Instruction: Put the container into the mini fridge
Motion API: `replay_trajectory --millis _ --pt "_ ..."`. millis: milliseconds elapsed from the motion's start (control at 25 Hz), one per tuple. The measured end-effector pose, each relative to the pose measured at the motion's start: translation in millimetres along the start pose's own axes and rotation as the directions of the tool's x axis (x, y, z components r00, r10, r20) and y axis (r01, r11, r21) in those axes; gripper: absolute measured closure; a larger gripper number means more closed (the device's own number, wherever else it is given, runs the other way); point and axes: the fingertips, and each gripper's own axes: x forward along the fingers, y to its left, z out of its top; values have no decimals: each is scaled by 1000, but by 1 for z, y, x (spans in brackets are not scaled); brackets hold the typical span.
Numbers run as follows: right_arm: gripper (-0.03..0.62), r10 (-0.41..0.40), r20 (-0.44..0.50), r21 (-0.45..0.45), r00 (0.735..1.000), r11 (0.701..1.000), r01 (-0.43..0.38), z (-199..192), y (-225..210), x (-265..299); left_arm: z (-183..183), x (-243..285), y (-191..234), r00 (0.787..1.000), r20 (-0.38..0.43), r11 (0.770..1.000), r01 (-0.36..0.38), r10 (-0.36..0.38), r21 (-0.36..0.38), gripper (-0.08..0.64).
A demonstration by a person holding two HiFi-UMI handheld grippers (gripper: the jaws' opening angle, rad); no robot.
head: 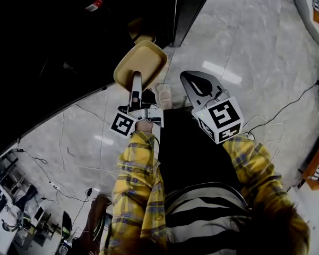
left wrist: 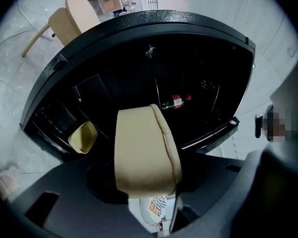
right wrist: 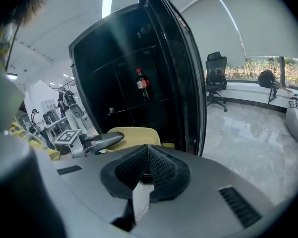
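Container (head: 140, 62): tan, shallow tub, clamped at its near end in the left gripper (head: 136, 79). It sticks straight out ahead of those jaws, off the floor, just short of the open mini fridge (head: 69, 36).

Left gripper view: left gripper (left wrist: 151, 197) jaws are pressed on the container (left wrist: 144, 152). Beyond its far end is the black fridge interior (left wrist: 139, 58), with a cola bottle (left wrist: 176, 101) on a shelf. Left of the jaws, a second tan shape (left wrist: 83, 137) shows on the glossy black; can't tell whether it's a reflection or another tub.

Right gripper (right wrist: 148, 155): jaws together, nothing between them. Ahead of them are the container (right wrist: 134, 134) and the fridge door (right wrist: 181, 68) swung open.

Floor (head: 244, 41) is glossy grey marble tile, with thin cables (head: 286, 108) trailing across it on the right-jaw side.

Room: office chair (right wrist: 215, 78) by a window with a roller blind, far right of the right jaws. A tan chair (left wrist: 69, 19) stands behind the fridge.
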Motion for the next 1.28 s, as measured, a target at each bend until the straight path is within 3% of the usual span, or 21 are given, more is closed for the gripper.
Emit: replay_trajectory --millis 760,960,1280 --pt "565 12 -43 -27 999 1000 -13 -23 2 55 41 33 54 976 216 993 42 -18 -109 351" --pt "565 23 -49 -11 999 1000 -23 -27 6 67 53 50 57 972 231 992 64 -39 -106 351" --pt "565 30 -71 3 997 1000 -30 -36 4 81 64 71 75 974 228 997 7 11 -78 350"
